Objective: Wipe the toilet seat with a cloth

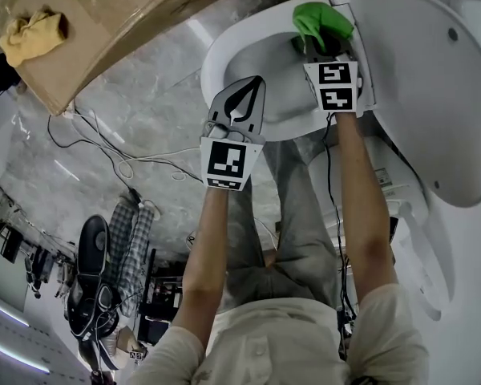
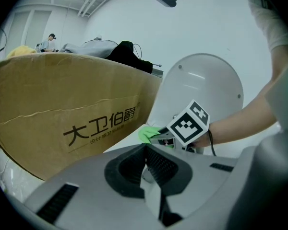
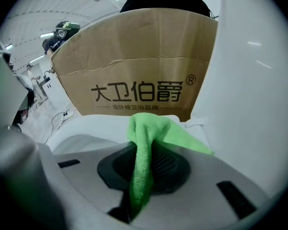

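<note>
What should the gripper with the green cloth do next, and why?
Probably slide the green cloth along the toilet seat, away from the raised lid. The right gripper is shut on the cloth at the seat's back end, so most of the ring lies ahead of it.

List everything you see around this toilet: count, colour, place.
toilet seat: one, white, below both grippers
lid: one, white, raised, right of seat
cloth: one, green, at seat's far end
cardboard box: one, brown, left of seat
rag: one, yellow, on the box
cables: several, dark and white, on floor
left gripper: one, grey, shut, empty, over bowl
right gripper: one, grey, shut on the cloth
</note>
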